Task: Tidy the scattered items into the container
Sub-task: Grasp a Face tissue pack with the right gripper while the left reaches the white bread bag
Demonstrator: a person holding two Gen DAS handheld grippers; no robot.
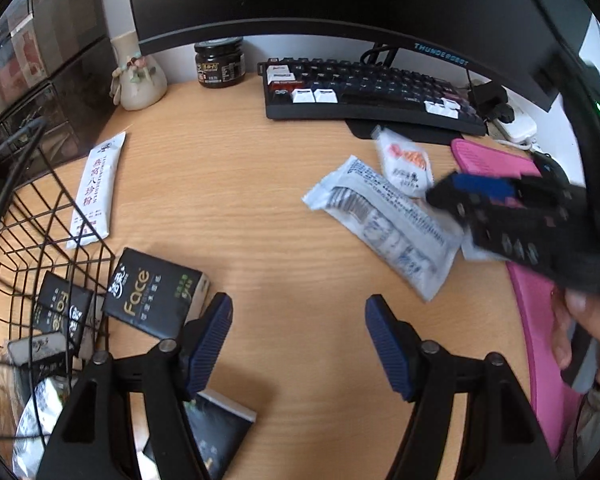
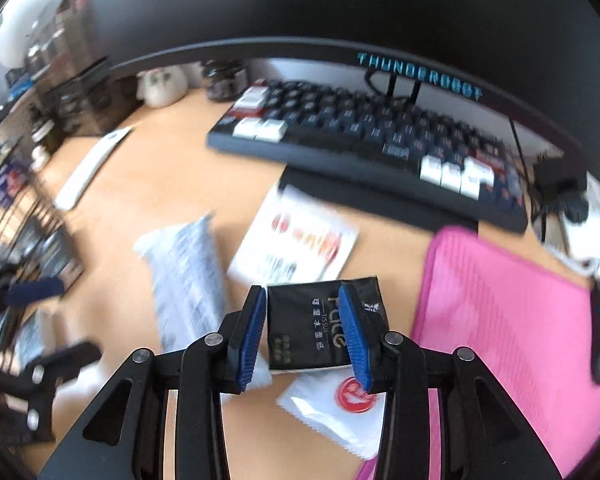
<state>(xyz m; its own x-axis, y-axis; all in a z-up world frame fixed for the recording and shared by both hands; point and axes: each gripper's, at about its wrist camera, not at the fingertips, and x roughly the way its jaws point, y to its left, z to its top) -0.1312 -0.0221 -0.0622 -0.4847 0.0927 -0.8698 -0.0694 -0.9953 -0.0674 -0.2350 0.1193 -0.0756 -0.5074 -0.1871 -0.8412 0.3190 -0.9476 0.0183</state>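
The right tongs [image 2: 304, 334] are pinching a black tissue pack [image 2: 320, 328] above the desk [image 1: 260, 200], the left tongs [image 1: 299, 344] are hanging spread and empty beside the wire basket [image 1: 40, 216], and that slick, edge-held pack is risking slipping out in transit.

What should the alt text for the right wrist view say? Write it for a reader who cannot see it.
The right tool grips a black tissue pack above a wooden desk. Blurred white packets lie past it, with a pink mat to the right and a keyboard under a monitor behind.
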